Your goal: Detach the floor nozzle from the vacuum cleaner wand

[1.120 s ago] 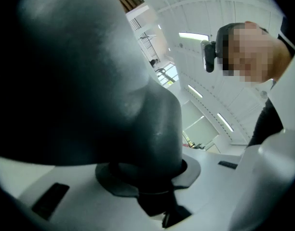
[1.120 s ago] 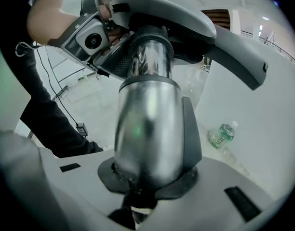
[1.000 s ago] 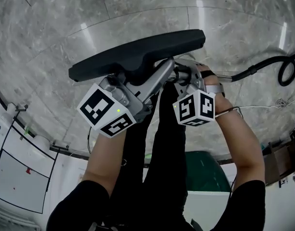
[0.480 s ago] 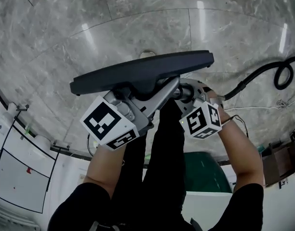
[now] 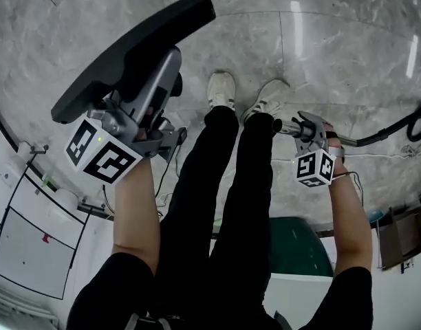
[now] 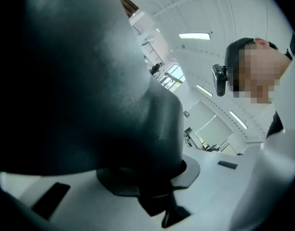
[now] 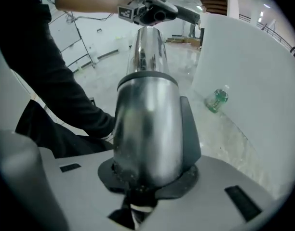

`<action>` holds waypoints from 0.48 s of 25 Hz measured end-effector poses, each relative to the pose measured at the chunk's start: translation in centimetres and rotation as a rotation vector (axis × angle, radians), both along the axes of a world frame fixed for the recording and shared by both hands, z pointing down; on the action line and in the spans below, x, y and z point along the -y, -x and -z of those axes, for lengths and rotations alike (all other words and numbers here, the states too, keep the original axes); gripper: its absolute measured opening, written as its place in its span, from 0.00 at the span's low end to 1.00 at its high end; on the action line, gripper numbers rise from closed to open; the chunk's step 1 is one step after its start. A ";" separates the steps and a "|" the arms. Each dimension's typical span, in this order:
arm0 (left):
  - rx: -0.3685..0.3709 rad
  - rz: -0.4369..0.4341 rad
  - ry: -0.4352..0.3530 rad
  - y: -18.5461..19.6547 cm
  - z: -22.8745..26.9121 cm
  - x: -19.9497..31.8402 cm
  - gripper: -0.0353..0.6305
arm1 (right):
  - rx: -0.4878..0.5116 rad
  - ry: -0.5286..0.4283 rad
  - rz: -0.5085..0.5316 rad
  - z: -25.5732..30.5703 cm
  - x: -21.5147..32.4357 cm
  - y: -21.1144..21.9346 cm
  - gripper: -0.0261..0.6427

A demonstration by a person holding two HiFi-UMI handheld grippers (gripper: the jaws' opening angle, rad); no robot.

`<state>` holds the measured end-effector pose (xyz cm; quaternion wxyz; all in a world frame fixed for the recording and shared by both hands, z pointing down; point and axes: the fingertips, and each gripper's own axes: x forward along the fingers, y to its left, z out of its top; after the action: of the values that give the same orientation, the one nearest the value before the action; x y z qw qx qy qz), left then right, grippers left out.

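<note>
Grey marble floor [image 5: 334, 53], white wall panels [image 5: 25, 253]

- The floor [image 5: 348, 60] is grey veined marble in large slabs with thin joints; bright streaks of light reflect off it.
- Two white shoes [image 5: 221, 88] stand side by side on the floor, toes pointing away from the camera.
- Black trousers [image 5: 224, 205] run from the shoes down to the bottom of the head view.
- A dark green thing [image 5: 293, 246] sits behind the legs; what it is cannot be told.
- A white panel [image 5: 25, 253] with a dark outline lies at lower left.
- A green bottle [image 7: 216, 100] lies on the floor against a curved white wall [image 7: 248, 66].
- Long ceiling lights [image 6: 193, 35] glow overhead.
- A small black camera [image 6: 218, 78] sits on the person's head.
</note>
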<state>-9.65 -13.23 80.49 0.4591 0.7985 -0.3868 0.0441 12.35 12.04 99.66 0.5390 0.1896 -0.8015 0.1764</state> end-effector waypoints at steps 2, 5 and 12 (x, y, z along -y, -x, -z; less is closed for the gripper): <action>-0.024 -0.001 0.025 -1.2 -0.8 -0.6 0.22 | 0.025 0.001 0.014 -0.5 0.5 1.4 0.19; -0.029 -0.032 0.050 -1.6 -1.2 -0.8 0.22 | 0.014 0.015 0.072 -2.3 1.2 3.9 0.19; -0.180 -0.057 0.141 -1.6 -3.4 -2.8 0.22 | 0.005 -0.060 0.078 -8.6 6.5 7.9 0.19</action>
<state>-8.02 -10.41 83.90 0.5456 0.7756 -0.3173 0.0126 4.48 5.53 108.22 0.5374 0.1736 -0.8147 0.1315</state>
